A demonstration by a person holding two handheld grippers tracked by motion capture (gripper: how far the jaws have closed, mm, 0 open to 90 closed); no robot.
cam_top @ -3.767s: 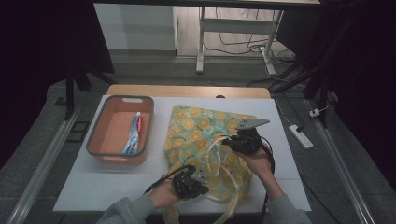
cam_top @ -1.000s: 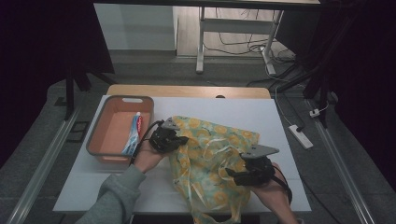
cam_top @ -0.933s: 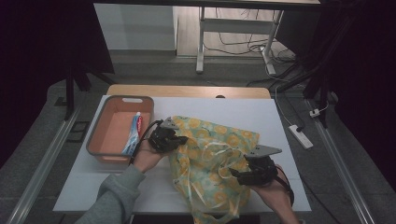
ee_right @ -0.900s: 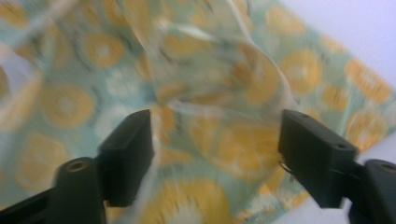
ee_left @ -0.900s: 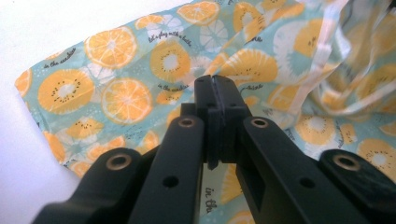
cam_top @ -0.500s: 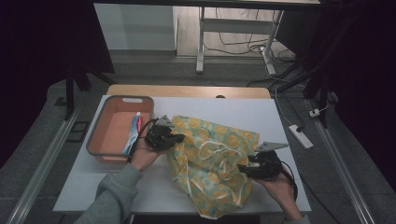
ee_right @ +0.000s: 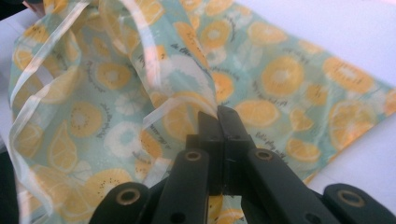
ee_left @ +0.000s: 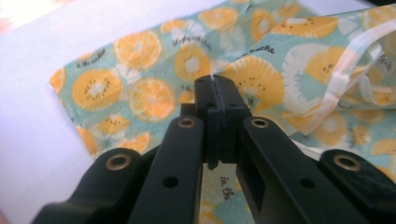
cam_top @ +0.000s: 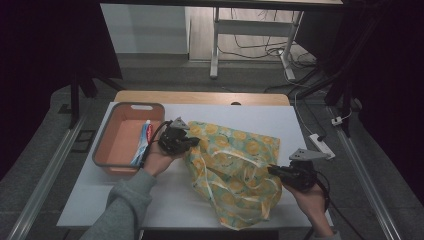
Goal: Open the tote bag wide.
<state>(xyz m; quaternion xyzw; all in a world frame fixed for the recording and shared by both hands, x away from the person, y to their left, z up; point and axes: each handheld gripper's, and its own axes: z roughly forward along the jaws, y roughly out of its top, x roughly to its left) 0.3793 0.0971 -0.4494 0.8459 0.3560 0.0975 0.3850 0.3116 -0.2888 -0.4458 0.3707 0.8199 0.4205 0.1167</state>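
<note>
**Entry: fruit-print bag, being drawn apart between two grippers**

Item: thin plastic bag (cam_top: 232,167) with an orange-slice print and pale ribbon handles, lying crumpled on the white worktop (cam_top: 100,200), just right of the orange basket (cam_top: 112,160).

Change noted: over the last second the left gripper (cam_top: 192,142) is holding its place at the bag's upper left corner beside the basket, while the right gripper (cam_top: 272,171) is travelling outward toward the worktop's right side. The bag is spreading wider between them and its lower lobe is shortening at the near edge. Nearly four seconds ago both grippers were working low on the bag's near side.

Reading: the bag's mouth is likely being pulled open, or the sheet flattened; the film is not yet taut, and folds are remaining in the middle.

Jaws, left: pressed together on a fold of the bag (ee_left: 261,79), film pinched at the tips (ee_left: 214,84).

Jaws, right: clamped on a gathered edge of film beside a ribbon handle (ee_right: 154,116), bag (ee_right: 280,74) rising from the tips (ee_right: 217,112).

Pose: left forearm in a grey sleeve (cam_top: 125,210) is reaching diagonally forward, hand wrapped under its gripper. Right hand (cam_top: 312,200) is sitting low at the near right, gripper pointing left toward the bag.

Also in the basket: a toothpaste-like tube (cam_top: 142,142), untouched.
</note>
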